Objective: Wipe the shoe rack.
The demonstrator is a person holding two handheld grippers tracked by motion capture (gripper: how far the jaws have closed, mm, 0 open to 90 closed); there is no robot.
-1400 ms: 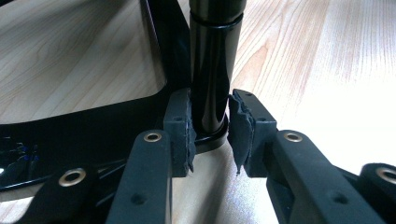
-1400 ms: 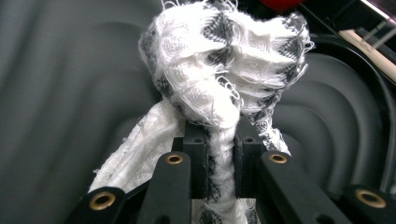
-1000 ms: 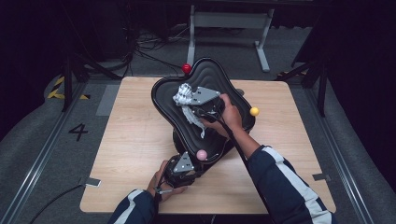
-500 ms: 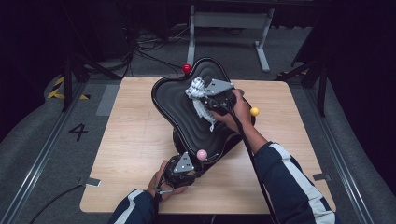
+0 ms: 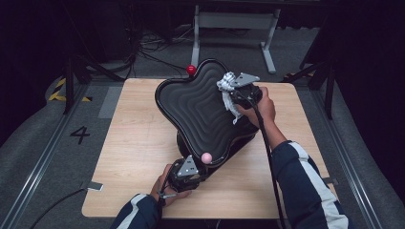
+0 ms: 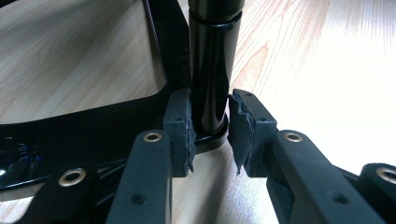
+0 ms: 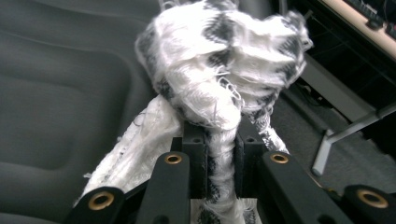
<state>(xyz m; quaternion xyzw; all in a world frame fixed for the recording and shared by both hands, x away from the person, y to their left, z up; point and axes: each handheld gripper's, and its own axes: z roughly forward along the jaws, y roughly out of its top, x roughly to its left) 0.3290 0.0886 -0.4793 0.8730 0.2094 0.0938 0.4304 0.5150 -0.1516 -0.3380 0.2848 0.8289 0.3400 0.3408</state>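
Item: black tray (image 5: pixel 200 107) with wavy ribbed top and lobed outline, tilted on a black post (image 6: pixel 212 65) above a light wood table (image 5: pixel 133 148). Work in hand, by appearance: wiping the tray with a rag.

Rag (image 5: pixel 228 93) — white cloth with dark checks, frayed and bunched into a knot, a tail hanging down. It lies at the tray's far right edge, pinched by the right gripper (image 5: pixel 234 93); in the right gripper view its jaws press tight on the twisted neck of the cloth (image 7: pixel 219 154).

Left gripper (image 5: pixel 184 171) — at the near edge of the tray, jaws pressed against the glossy round post just above its collar, one torn foam pad (image 6: pixel 240 130) on each side, steadying the stand.

Small parts: red ball (image 5: pixel 191 70) at the tray's far tip, pink ball (image 5: pixel 206 157) at its near tip; both smooth and round.

Risks, judged:
- The rag sits at the rim; a further sweep outward would likely carry it off the tray and miss the surface.
- Loose threads may catch on the ridges or the rim.
- Hard pressure on the raised edge could tip or swivel the tray — the slick post may slip between worn pads.
- The pink ball could be knocked off.
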